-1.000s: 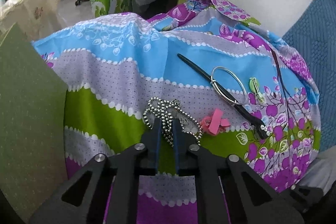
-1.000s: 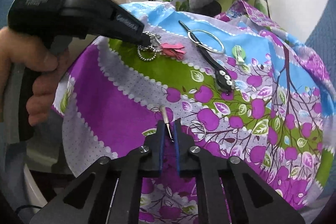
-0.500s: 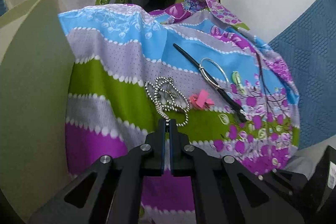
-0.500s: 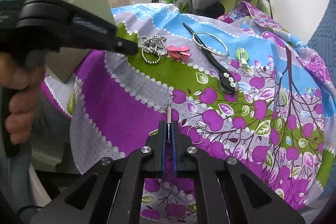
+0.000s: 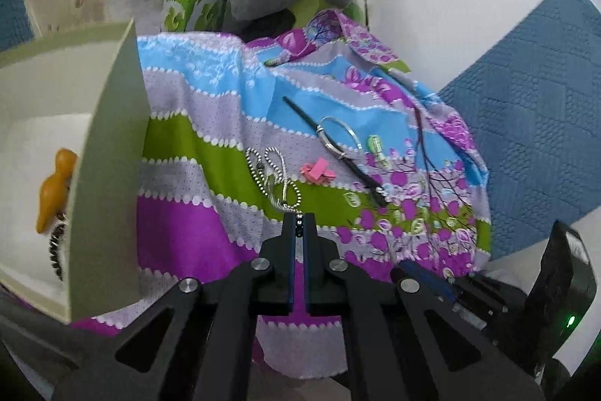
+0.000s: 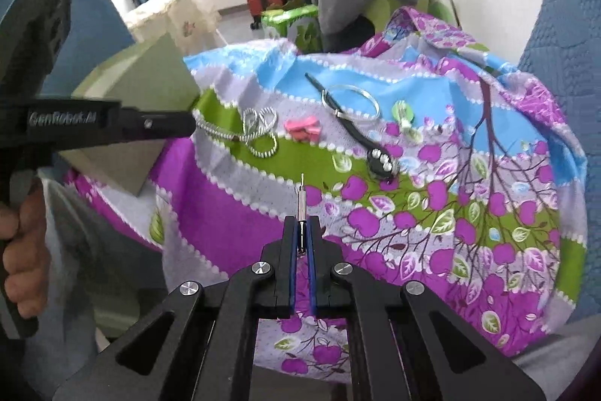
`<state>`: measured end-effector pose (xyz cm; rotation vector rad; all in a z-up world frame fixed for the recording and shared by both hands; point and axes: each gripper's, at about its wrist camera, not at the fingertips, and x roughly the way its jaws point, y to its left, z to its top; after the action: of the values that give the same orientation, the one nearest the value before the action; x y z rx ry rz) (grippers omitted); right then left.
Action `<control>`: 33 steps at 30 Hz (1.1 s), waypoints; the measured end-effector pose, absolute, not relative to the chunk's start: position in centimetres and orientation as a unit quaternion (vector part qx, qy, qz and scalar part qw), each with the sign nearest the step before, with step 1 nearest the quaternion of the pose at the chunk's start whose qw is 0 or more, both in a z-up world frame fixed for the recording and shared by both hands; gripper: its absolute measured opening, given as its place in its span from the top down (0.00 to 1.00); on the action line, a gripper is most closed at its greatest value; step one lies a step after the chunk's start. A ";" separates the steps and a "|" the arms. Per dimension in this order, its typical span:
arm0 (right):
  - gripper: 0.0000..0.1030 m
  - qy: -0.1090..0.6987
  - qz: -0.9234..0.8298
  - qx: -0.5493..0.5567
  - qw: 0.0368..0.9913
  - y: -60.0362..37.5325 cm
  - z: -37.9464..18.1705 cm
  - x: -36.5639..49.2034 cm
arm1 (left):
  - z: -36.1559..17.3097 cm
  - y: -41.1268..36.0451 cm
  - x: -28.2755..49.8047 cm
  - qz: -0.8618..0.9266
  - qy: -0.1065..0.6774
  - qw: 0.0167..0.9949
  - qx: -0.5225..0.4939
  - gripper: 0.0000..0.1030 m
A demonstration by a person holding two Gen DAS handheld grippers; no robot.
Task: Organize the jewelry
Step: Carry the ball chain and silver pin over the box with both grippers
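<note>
A cluttered room with suitcases and piled clothes lies behind a bright floral cloth of purple, green and blue bands, draped over the work surface. The step in hand looks like moving the silver ball-bead chain necklace toward the pale green open-topped box at the cloth's left edge. The left gripper is clamped on the chain's near end, a few beads pinched between its tips, while the loops trail on the cloth just ahead. Next the chain must be lifted clear without snagging and carried left over the box wall. The right gripper grips a slim, dark metal pin-like piece, possibly an earring or small tool; too small to tell. A thin silver bangle waits farther back.
</note>
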<state>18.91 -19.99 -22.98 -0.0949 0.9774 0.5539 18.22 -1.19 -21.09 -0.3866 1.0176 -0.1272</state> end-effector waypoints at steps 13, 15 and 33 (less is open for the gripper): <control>0.97 0.434 0.250 -0.005 0.865 -20.5 -15.3 19.5 | -12.4 -0.5 16.6 -0.061 0.428 0.889 -0.152 0.98; 0.97 0.427 0.251 -0.008 0.869 -20.2 -13.9 19.8 | -11.2 -0.3 16.5 -0.061 0.419 0.894 -0.149 0.98; 0.97 0.342 0.313 -0.010 0.886 -14.1 0.0 21.1 | 1.9 5.1 15.4 -0.040 0.330 0.934 -0.131 0.98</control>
<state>21.12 -14.06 0.03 -0.0198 0.7120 0.6499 15.43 5.13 1.91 -0.2680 0.6746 -0.0818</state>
